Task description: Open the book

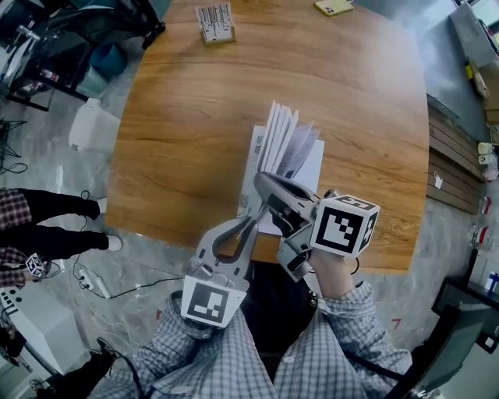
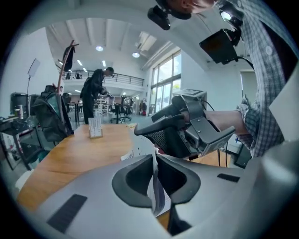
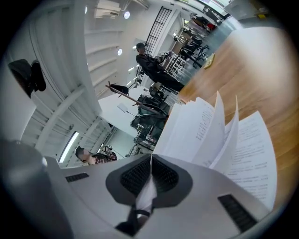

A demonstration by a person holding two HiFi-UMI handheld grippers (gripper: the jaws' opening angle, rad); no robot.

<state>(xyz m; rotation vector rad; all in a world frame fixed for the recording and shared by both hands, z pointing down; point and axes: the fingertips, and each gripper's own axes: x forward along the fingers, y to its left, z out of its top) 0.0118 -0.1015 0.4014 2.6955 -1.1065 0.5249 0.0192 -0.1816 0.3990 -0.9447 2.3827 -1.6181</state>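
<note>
1. Wood-grain table (image 1: 179, 117) is filling most of the head view, its near rim lying just ahead of the person's checked sleeves.
2. Nearest the person, the left gripper (image 1: 251, 224) is pointing away and to the right. Its jaws are pressing together on a thin bundle of sheets (image 2: 158, 191) at the near end of the book (image 1: 284, 144).
3. Just beyond it, the right gripper (image 1: 263, 181) is reaching in from the right. Its jaws are also closing tight on a single leaf (image 3: 145, 193), which is hanging down between the pads.
4. Past both jaw pairs, the book is lying over the near-middle of the table with its long axis running away from the person. Its loose pages (image 3: 219, 135) are fanning upward on the far side of the right gripper. Whether its lowest sheet is resting on the wood cannot be told.
5. Both grips are sitting side by side at the same near end, so opening probably calls for drawing them apart across that long axis.
6. Farthest off, a small card stand (image 1: 214, 22) is standing by the far rim, well apart.
</note>
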